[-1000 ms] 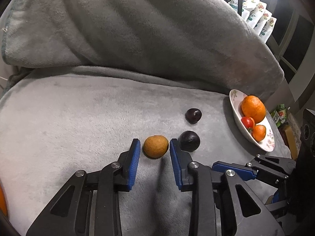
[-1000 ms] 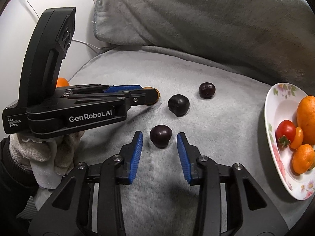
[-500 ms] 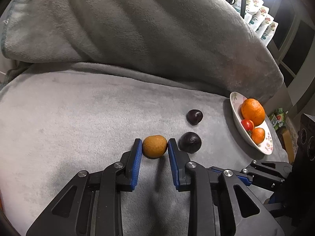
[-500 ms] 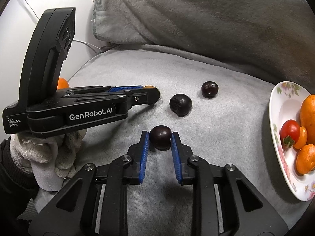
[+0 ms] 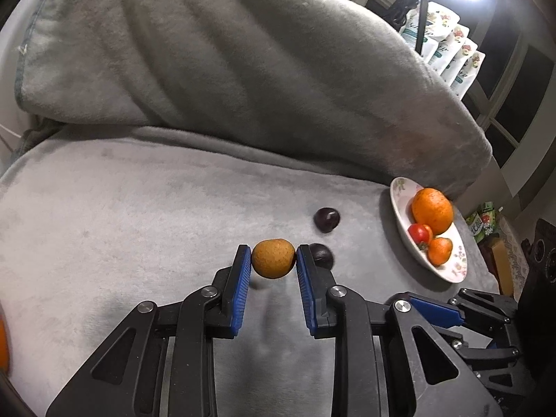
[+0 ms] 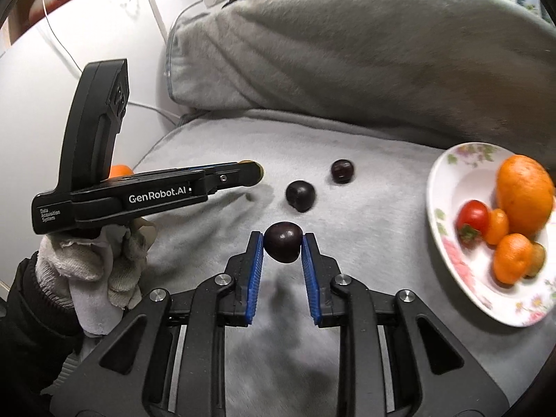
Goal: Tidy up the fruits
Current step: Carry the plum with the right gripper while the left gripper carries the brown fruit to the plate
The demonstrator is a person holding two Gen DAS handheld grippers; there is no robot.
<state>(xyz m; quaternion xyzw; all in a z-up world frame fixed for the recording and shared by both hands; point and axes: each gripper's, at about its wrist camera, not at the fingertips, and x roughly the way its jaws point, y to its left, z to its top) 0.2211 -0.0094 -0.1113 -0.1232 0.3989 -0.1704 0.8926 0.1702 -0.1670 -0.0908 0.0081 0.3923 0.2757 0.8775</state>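
Clamping a tan round fruit (image 5: 273, 258), the left gripper (image 5: 273, 260) has closed and lifted it off the grey blanket (image 5: 121, 215). Right gripper (image 6: 282, 245) likewise grips a raised dark plum (image 6: 283, 241); both were open earlier. Beyond, two dark plums (image 6: 300, 195) remain near the floral plate (image 6: 448, 187).

The left gripper (image 6: 255, 173) carries "GenRobot.AI" on its side, and small print "Data Acquisition System" at its rear.

Open grey blanket (image 6: 375, 243) between held plum (image 6: 283, 246) and plate (image 6: 448, 243); two loose plums (image 6: 300, 195) ahead-left.
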